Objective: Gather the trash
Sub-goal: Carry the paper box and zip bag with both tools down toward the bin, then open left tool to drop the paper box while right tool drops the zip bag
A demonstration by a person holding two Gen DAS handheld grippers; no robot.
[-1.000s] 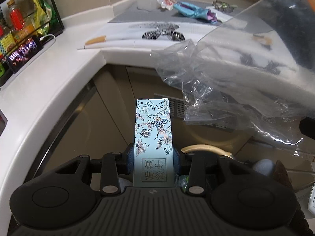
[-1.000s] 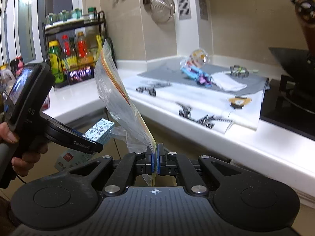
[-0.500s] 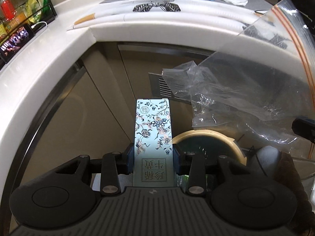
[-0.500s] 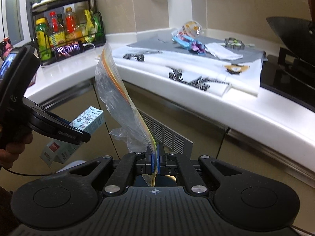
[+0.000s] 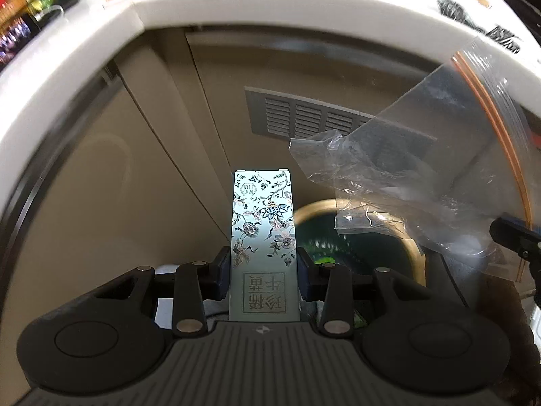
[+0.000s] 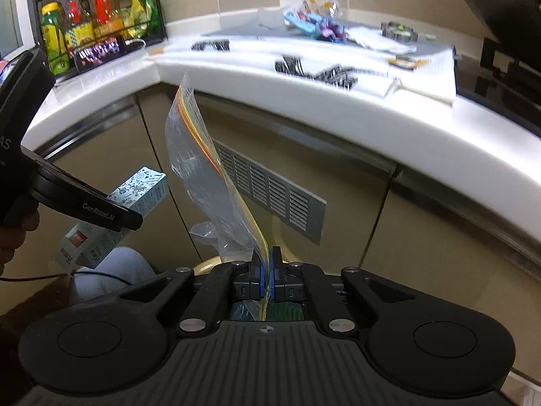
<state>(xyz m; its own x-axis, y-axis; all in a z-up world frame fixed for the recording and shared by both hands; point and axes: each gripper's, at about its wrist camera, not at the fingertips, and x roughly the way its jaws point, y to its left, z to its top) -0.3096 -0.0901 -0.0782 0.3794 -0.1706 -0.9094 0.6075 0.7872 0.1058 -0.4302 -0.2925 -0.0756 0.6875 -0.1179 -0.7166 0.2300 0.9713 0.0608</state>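
Because both pieces of trash are already off the desk, you are carrying them out in front of the cabinet doors, with the bin below. Your left tongs stand partly open and are clamped on the narrow sides of a box — a slim, rigid carton, pale blue with a printed flower pattern and a block of characters near its gripped end. Gripped across its width, it juts out along the fingers, so I judge it should fall clear when you let go.

Your right tongs are closed fully, pinching a clear zip bag at one lower edge. The film is thin, glossy and crinkled, with an orange-yellow seal strip along one side; being limp, it stands up from the pads and curls over. It will probably drift or cling when released — so lower it well toward the opening.

The bin shows as a round rim of dull gold around a dark green interior, partly hidden by the box and the bag. It seems to lie under and a little to the right of the box; the bag hangs over its right part.

More trash waits on the desk: crumpled coloured wrappers lying on a grey mat, well apart from both tongs.
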